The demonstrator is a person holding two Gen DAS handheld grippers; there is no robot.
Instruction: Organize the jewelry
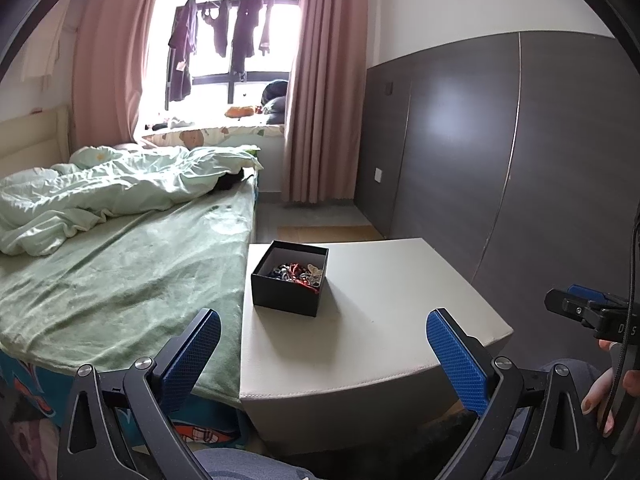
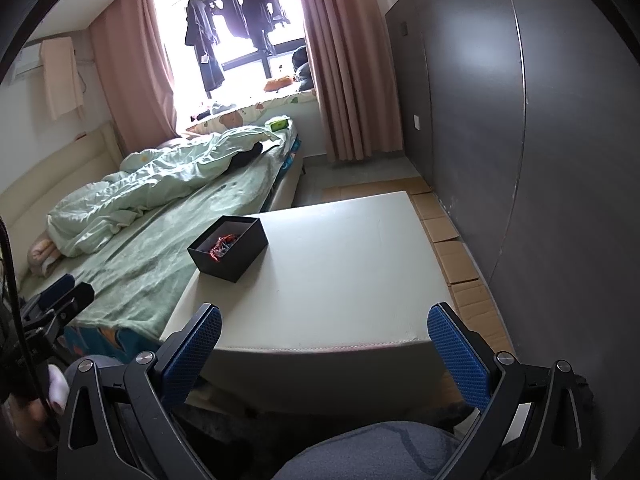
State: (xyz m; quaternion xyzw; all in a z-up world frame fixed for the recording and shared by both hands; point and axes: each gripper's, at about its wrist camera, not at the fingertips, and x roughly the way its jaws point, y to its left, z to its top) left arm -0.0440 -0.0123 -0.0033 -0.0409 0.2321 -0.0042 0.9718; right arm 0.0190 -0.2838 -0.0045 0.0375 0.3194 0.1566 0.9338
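Black box: a small open cardboard box (image 1: 289,280) stands on the bench (image 1: 380,320), near the edge that meets the bed (image 1: 120,272); no lid shows in either view.
Jewelry: a tangle of beads, red cord and pale pieces (image 1: 298,273) lies heaped together in the box; from the right wrist view only the red strands and some dark bits show over the wall.
Bench top: pale and smooth, with nothing on it but the box; no tray, stand or divider to sort pieces into is in view.
Left tool: the left tool (image 1: 324,344) is spread wide with nothing between its blue pads, hanging short of the bench's near edge, well apart from the box.
Right tool: the right tool (image 2: 324,344) is likewise wide and empty, hovering at the near edge, the box off to its left and farther in.
Done: by the look of it, either all the pieces are already gathered into the box, or sorting has not begun; which one cannot be told.
Left: if untangling is meant, every piece remains to be lifted out and separated; the knotted cords look likely to snag.
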